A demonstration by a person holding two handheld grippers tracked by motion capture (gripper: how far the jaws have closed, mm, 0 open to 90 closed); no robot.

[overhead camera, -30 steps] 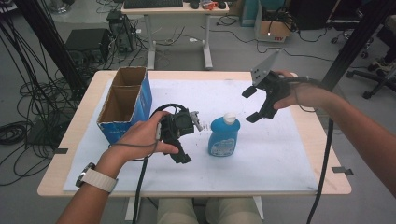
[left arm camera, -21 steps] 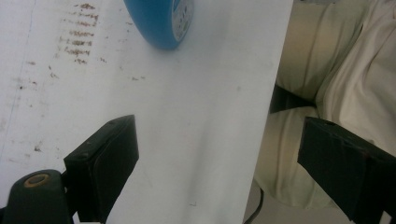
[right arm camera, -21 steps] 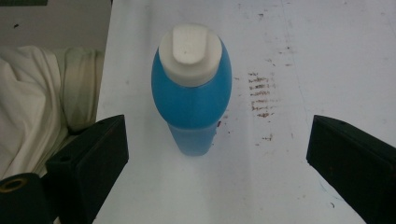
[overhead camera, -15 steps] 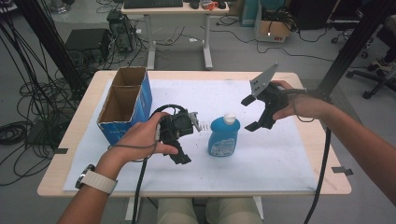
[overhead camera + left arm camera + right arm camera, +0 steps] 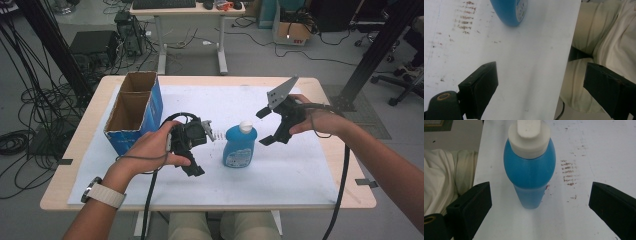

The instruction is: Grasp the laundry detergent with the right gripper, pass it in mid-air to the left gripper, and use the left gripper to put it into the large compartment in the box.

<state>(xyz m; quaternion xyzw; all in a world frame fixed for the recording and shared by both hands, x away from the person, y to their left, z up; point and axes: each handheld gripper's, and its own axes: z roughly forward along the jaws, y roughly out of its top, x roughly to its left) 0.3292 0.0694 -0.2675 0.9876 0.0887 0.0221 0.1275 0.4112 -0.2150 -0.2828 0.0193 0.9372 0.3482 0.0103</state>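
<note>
Needed lowering squarely: right tool (image 5: 267, 126) apart, blue bottle (image 5: 530, 170) centred ahead between jaws; left tool (image 5: 192, 150) apart, idle.

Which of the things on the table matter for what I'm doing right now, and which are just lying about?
In play:
blue bottle, standing upright
right claw, open, beside its white cap
left claw, open

Lying about:
cardboard box
white sheet

Your left gripper view cuts the bottle (image 5: 511, 11) off at the top edge, your right gripper view clips its cap (image 5: 529, 135) there too, and its label stays too small to read.
</note>
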